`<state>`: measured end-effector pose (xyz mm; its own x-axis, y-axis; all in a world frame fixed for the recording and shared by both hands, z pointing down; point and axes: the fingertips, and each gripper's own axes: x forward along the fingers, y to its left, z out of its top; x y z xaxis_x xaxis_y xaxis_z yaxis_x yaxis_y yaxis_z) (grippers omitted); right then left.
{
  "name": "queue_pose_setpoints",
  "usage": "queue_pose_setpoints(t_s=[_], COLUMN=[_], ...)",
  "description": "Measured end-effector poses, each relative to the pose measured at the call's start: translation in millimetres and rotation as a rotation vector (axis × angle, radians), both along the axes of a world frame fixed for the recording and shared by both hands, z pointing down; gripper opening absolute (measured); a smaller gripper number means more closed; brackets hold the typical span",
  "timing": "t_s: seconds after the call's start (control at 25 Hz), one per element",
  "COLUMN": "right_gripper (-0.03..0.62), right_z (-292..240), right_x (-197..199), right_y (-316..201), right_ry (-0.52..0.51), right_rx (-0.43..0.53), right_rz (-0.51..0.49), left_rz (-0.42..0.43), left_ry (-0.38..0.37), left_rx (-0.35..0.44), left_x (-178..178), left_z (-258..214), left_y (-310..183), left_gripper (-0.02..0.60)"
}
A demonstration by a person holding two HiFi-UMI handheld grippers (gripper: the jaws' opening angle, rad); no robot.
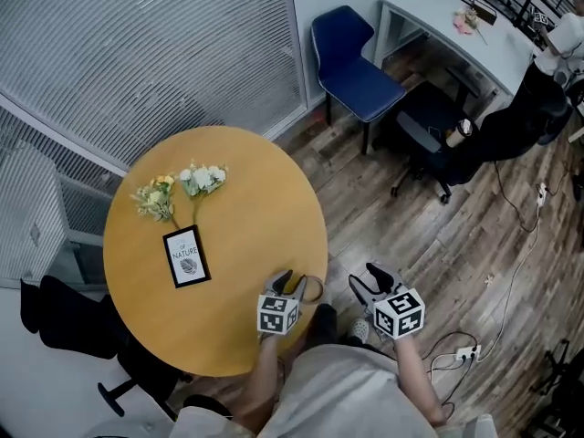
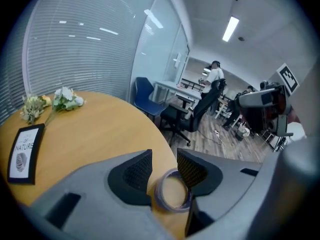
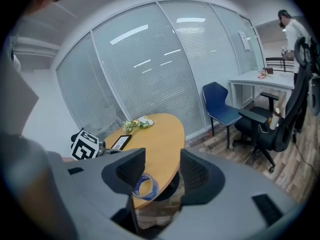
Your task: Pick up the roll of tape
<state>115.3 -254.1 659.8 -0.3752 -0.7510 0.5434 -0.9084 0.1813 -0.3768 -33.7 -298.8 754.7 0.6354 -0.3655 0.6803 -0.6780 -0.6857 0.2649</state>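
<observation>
The roll of tape (image 1: 312, 289) is a thin bluish ring lying flat on the round wooden table (image 1: 228, 190), close to its near right edge. My left gripper (image 1: 289, 282) hovers just left of it, open. In the left gripper view the roll of tape (image 2: 172, 192) lies low between the jaws, and the right jaw covers part of its rim. I cannot tell whether they touch. My right gripper (image 1: 370, 279) is open over the floor, right of the table. The right gripper (image 3: 162, 166) looks at the roll of tape (image 3: 145, 187) from the side.
A framed card (image 1: 186, 256) and two small flower sprigs (image 1: 181, 186) lie on the table's left half. A blue chair (image 1: 354, 62), a black office chair (image 1: 429, 126) and a white desk (image 1: 456, 26) stand beyond. Cables and a power strip (image 1: 465, 351) lie on the floor.
</observation>
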Motion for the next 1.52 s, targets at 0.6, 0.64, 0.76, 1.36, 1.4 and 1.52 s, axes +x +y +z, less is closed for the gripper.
queue_pose_setpoints(t_s=[0.6, 0.64, 0.76, 1.36, 1.4, 1.52], right_gripper=[0.207, 0.206, 0.207, 0.206, 0.206, 0.206], right_z=[16, 16, 17, 10, 11, 15], right_x=[13, 14, 17, 34, 34, 32], right_y=[13, 14, 20, 28, 29, 34], right_ry=[0.015, 0.016, 0.023, 0.043, 0.043, 0.044], right_rx=[-0.043, -0.044, -0.051, -0.036, -0.038, -0.041], right_rz=[0.084, 0.088, 0.102, 0.151, 0.151, 0.150], left_rz=[0.250, 0.264, 0.305, 0.508, 0.507, 0.498], left_ry=[-0.133, -0.140, -0.173, -0.354, -0.358, -0.370], left_rx=[-0.047, -0.050, -0.058, 0.058, 0.061, 0.072], left_x=[5, 6, 7, 14, 14, 12], left_z=[62, 65, 73, 88, 88, 89], left_y=[26, 27, 35, 39, 39, 39], left_gripper=[0.147, 0.147, 0.147, 0.146, 0.144, 0.123])
